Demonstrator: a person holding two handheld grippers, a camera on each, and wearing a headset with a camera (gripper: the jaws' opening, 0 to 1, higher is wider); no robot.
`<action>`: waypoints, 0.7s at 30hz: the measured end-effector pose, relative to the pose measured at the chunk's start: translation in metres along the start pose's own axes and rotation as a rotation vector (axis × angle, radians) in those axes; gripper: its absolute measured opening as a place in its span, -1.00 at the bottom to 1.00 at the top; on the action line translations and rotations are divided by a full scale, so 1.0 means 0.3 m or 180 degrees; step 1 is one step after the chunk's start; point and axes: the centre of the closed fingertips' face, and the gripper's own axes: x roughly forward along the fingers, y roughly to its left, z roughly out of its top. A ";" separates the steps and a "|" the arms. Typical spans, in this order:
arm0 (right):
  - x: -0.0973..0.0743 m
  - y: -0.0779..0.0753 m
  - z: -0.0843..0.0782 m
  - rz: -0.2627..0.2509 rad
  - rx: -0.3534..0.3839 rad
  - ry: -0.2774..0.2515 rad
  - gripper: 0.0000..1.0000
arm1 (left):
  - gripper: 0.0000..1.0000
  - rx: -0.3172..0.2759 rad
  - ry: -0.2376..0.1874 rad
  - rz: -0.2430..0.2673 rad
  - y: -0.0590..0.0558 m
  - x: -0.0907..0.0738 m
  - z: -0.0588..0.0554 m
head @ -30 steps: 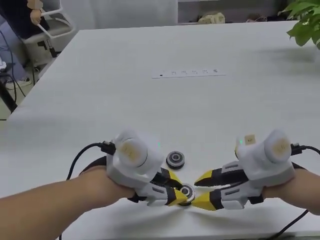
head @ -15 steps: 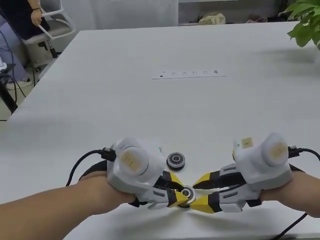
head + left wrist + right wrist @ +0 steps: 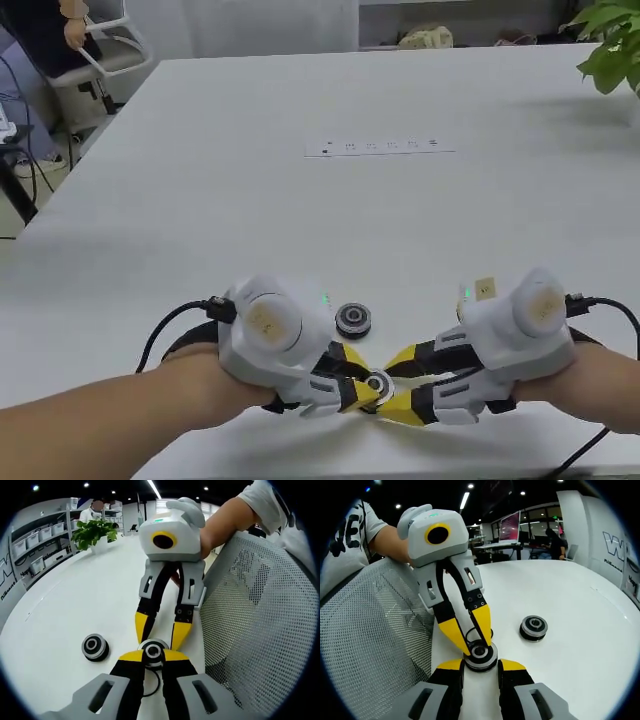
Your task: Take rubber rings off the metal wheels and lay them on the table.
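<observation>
Left claw [image 3: 152, 656], right claw [image 3: 481, 665] grip wheel [image 3: 152, 649] — ring loop [image 3: 151, 695] beneath.

The left tool [image 3: 358, 388] and the right tool [image 3: 392, 385] match. Each has a rounded white housing with a yellow disc on its face and a small green light. Below it are black linkage bars dotted with screws [image 3: 479, 599], slotted pale grey finger bases and tapered yellow fingertips [image 3: 142, 625]. A black cable [image 3: 165, 325] leaves the rear of each. The right tool carries a small tan label [image 3: 485, 290]. The person wears a white short-sleeved shirt [image 3: 270, 505] with dark lettering [image 3: 351, 532].
</observation>
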 end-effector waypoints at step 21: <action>-0.019 -0.005 -0.015 -0.0017 0.0041 0.0035 -0.62 | -0.86 -0.0019 0.0005 0.0034 0.000 -0.002 0.000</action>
